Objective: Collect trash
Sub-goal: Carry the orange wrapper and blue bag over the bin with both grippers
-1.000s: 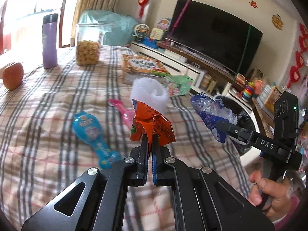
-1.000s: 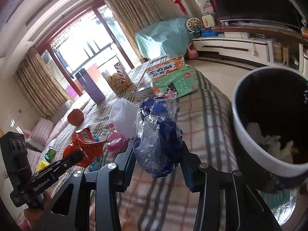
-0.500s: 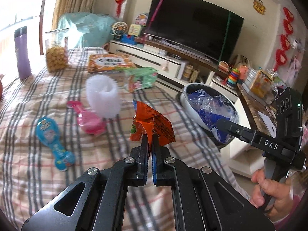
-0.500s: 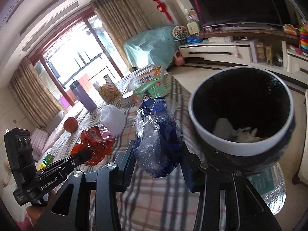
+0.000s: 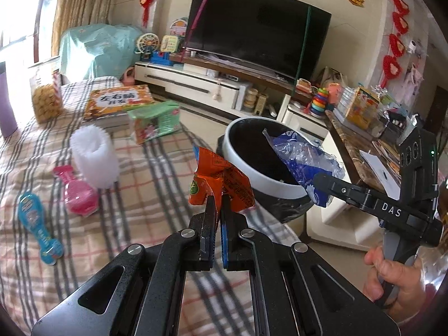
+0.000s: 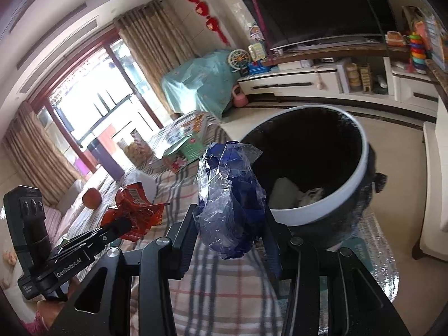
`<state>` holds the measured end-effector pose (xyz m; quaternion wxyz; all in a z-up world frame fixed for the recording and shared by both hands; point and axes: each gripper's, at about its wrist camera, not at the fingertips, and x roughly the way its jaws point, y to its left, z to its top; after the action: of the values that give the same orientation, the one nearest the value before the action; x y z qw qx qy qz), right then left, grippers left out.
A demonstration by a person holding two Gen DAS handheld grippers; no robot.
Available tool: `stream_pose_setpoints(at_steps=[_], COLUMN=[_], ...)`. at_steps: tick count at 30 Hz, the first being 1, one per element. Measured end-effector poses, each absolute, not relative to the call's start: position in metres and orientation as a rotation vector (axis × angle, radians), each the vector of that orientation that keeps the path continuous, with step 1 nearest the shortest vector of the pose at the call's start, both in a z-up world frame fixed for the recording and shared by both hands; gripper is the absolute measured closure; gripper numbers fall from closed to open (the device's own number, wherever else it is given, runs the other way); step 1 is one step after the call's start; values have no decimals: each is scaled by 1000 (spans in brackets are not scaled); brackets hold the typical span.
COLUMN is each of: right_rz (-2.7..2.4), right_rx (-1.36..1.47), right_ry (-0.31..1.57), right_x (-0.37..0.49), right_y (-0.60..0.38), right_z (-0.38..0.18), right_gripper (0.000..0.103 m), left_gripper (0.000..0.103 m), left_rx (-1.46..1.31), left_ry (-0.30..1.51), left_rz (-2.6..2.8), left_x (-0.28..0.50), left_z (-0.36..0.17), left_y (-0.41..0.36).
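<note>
My left gripper (image 5: 217, 204) is shut on an orange snack wrapper (image 5: 221, 179) and holds it above the checked tablecloth, near the table's edge. It also shows in the right wrist view (image 6: 131, 212). My right gripper (image 6: 229, 218) is shut on a crumpled blue and clear plastic bag (image 6: 229, 196). In the left wrist view that bag (image 5: 302, 162) hangs over the near rim of the black bin with a white rim (image 5: 260, 179). The bin (image 6: 361, 168) stands beside the table and holds some white trash.
On the checked table (image 5: 140, 190) stand a white foam sleeve (image 5: 93, 156), a pink bottle (image 5: 78, 193), a blue toy (image 5: 36, 224), a green box (image 5: 154, 123), a book (image 5: 117, 103) and a snack jar (image 5: 46, 92). A TV cabinet (image 5: 212, 89) stands behind.
Both grippers have swung right, away from the table's middle towards the bin. The bin has come closer and the blue bag now hangs at its rim. Both grips are unchanged.
</note>
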<state>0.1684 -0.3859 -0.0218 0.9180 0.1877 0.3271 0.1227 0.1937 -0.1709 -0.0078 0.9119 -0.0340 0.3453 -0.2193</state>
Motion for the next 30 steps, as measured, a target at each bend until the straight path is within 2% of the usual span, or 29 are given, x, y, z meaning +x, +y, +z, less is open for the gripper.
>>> stream_pose_setpoints(at_steps=[30], right_rz=[164], right_rx=[395], right_ry=[667], right_x=[190], right_y=[-445], right_z=[-18], right_gripper=[59], left_gripper=[100], left_rx=[34], left_ry=[710], left_rz=[-559], left_x=[234], left_z=[-1], left_y=[-256])
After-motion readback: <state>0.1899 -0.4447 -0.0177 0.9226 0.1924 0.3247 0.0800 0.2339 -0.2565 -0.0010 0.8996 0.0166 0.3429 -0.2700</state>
